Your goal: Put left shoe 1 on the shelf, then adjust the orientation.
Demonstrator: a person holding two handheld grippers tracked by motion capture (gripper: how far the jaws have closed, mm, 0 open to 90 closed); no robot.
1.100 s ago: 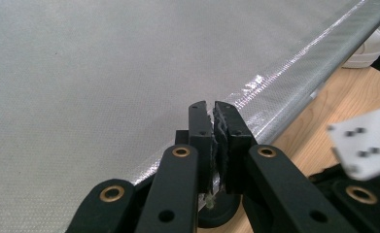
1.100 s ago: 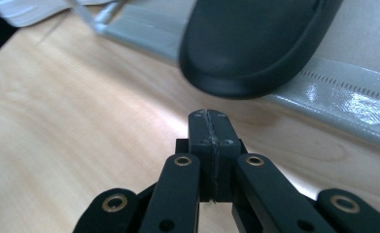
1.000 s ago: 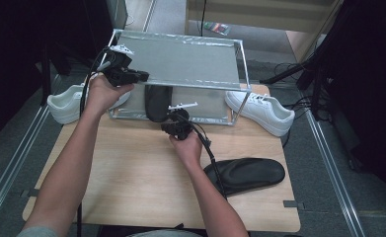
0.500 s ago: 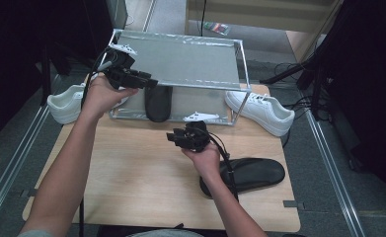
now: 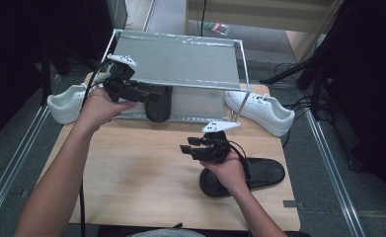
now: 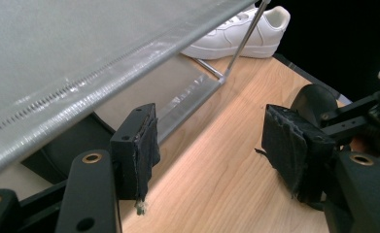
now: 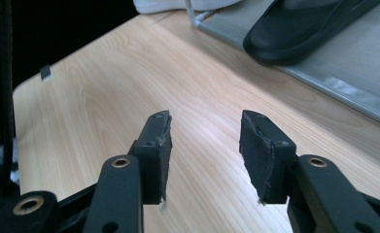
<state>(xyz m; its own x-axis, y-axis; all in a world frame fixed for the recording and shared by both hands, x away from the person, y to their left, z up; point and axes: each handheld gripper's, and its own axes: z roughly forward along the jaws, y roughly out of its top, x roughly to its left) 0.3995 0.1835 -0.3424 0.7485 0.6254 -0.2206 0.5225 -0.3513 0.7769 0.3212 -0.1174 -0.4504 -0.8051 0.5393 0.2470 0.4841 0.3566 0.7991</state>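
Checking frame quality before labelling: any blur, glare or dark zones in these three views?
High view: sharp on the light wooden table, but both side margins fall to near black. Left gripper view: the grey mesh shelf up close is soft and bright, and the white sneaker behind is crisp. Right gripper view: a bright sheen on the wood, and the black flip-flop sandal is slightly soft.

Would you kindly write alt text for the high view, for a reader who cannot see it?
A person holds two open, empty grippers over a wooden table: the left gripper beside a black sandal on the lower tier of a metal rack, the right gripper above a second black sandal on the table. A white sneaker sits at each end of the rack.
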